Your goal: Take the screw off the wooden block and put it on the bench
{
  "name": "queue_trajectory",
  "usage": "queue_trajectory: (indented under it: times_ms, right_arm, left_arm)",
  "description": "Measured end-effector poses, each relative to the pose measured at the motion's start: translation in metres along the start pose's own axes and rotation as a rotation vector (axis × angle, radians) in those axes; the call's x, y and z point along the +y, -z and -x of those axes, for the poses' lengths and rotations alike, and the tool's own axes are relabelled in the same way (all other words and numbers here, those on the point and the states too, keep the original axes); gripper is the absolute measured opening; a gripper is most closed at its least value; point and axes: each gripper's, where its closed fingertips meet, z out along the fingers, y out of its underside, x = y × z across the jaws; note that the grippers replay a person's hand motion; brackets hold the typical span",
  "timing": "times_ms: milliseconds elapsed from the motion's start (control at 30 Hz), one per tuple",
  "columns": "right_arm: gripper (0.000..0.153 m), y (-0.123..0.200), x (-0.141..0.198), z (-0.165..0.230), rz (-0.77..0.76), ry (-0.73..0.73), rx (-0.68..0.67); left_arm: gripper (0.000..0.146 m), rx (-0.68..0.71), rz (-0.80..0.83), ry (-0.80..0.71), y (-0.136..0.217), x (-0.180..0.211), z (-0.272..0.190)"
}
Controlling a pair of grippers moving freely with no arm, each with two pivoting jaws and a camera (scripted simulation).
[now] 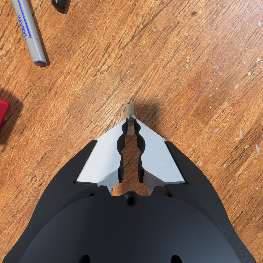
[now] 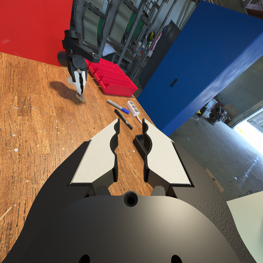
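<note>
A small pale wooden block (image 1: 129, 108) lies on the wooden bench (image 1: 170, 56). A grey-headed screw (image 1: 131, 120) stands on it, with a red part just below the head. My left gripper (image 1: 131, 121) points straight down over the block and its tips are shut on the screw's head. The right wrist view shows the same gripper (image 2: 80, 93) from afar, tips just above the block (image 2: 81, 98). My right gripper (image 2: 131, 121) is open and empty, hovering above the bench near its right edge.
A grey and blue marker (image 1: 30, 35), a black marker tip (image 1: 59, 5) and a red bin corner (image 1: 3, 109) lie left of the block. Red bins (image 2: 113, 79), two markers (image 2: 123, 119), a white power strip (image 2: 133, 108) and a black tray (image 2: 140, 143) line the bench edge; a blue cabinet (image 2: 199, 71) stands beyond.
</note>
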Motion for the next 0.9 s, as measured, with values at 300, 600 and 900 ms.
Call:
queue_trajectory:
  times_ms: [300,600,900]
  right_arm:
    - [0.031,0.005,-0.001,-0.002,-0.002,0.003,0.006]
    - [0.031,0.017,-0.019,-0.004,-0.059,0.028,0.021]
    - [0.031,0.022,-0.029,0.008,-0.047,0.135,-0.002]
  left_arm:
    - [0.008,-0.039,-0.1,0.029,0.033,-0.011,0.001]
    - [0.008,-0.195,-0.386,-0.278,0.107,-0.102,-0.112]
    - [0.008,0.026,-0.323,-0.4,-0.037,-0.151,-0.235]
